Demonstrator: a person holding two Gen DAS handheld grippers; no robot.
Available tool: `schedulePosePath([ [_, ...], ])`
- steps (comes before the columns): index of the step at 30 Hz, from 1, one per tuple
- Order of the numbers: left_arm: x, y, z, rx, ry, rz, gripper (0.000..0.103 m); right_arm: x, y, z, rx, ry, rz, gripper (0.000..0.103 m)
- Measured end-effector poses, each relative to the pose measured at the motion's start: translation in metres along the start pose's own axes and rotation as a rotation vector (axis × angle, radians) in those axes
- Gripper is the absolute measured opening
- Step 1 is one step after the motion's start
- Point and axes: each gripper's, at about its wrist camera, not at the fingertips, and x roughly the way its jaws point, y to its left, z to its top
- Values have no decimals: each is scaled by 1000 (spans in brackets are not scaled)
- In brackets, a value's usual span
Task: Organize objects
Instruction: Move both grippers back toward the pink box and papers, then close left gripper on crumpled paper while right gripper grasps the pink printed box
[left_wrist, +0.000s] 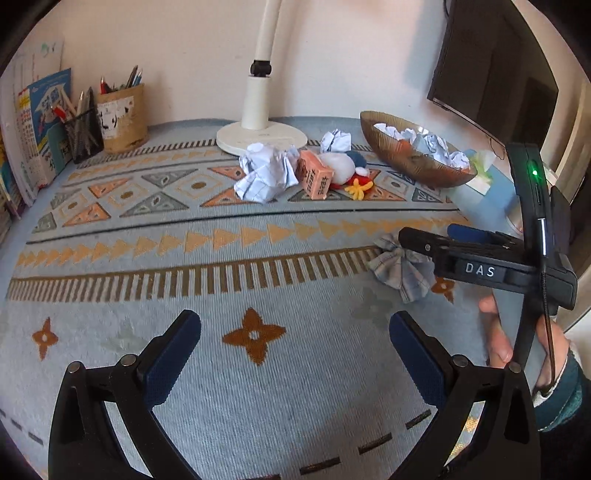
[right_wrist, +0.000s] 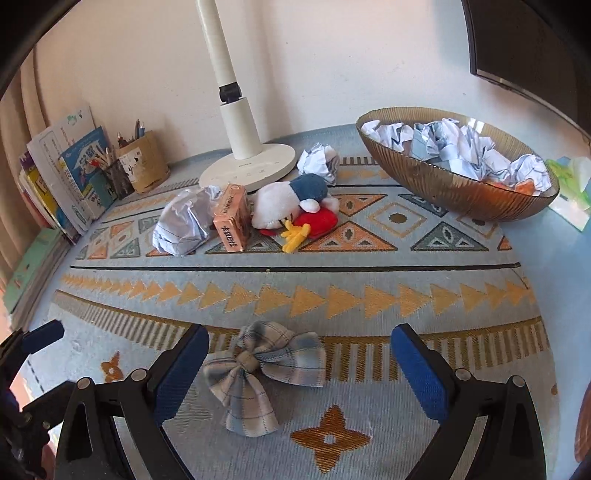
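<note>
A plaid fabric bow (right_wrist: 258, 373) lies on the patterned cloth between the spread fingers of my right gripper (right_wrist: 299, 365), which is open and not touching it. In the left wrist view the same bow (left_wrist: 400, 271) shows beside the right gripper (left_wrist: 436, 240). My left gripper (left_wrist: 295, 343) is open over bare cloth. Farther back lie a crumpled paper (right_wrist: 184, 221), an orange carton (right_wrist: 232, 218), a plush duck (right_wrist: 295, 206) and a second paper ball (right_wrist: 319, 162). An amber glass bowl (right_wrist: 458, 195) holds several crumpled papers.
A white lamp base (right_wrist: 247, 166) stands at the back centre. Pen holders (right_wrist: 142, 166) and books (right_wrist: 70, 177) line the back left. A dark monitor (left_wrist: 491, 70) hangs at the right, with a tissue pack (right_wrist: 569, 192) beside the bowl. A hand (left_wrist: 517, 343) holds the right gripper.
</note>
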Motion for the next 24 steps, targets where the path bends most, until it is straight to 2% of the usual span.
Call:
schedulePosePath([
  [2, 2, 5, 24, 37, -48, 47, 102, -3, 4, 14, 15, 12, 58, 96],
  [4, 18, 18, 50, 32, -56, 64, 102, -1, 11, 32, 22, 33, 108, 77],
  [6, 40, 32, 70, 23, -33, 39, 102, 8, 20, 47, 13, 48, 127, 75],
  [9, 75, 46, 89, 7, 32, 3, 101, 37, 29, 64, 11, 100, 171, 65],
  [11, 92, 48, 98, 1, 49, -31, 100, 56, 32, 72, 30, 120, 193, 60],
  [13, 105, 48, 103, -4, 64, -18, 92, 73, 32, 80, 54, 134, 191, 60],
  [15, 120, 49, 105, 0, 95, -10, 92, 88, 31, 86, 71, 146, 194, 58],
  [17, 129, 47, 104, 3, 111, -33, 92, 97, 30, 88, 86, 156, 241, 54],
  [20, 135, 39, 105, 27, 104, -35, 91, 102, 33, 89, 72, 149, 251, 34],
  [22, 140, 33, 107, 45, 107, -29, 83, 99, 31, 87, 77, 136, 255, 25],
  [24, 144, 29, 108, 67, 110, -22, 48, 92, 24, 86, 100, 129, 248, 21],
])
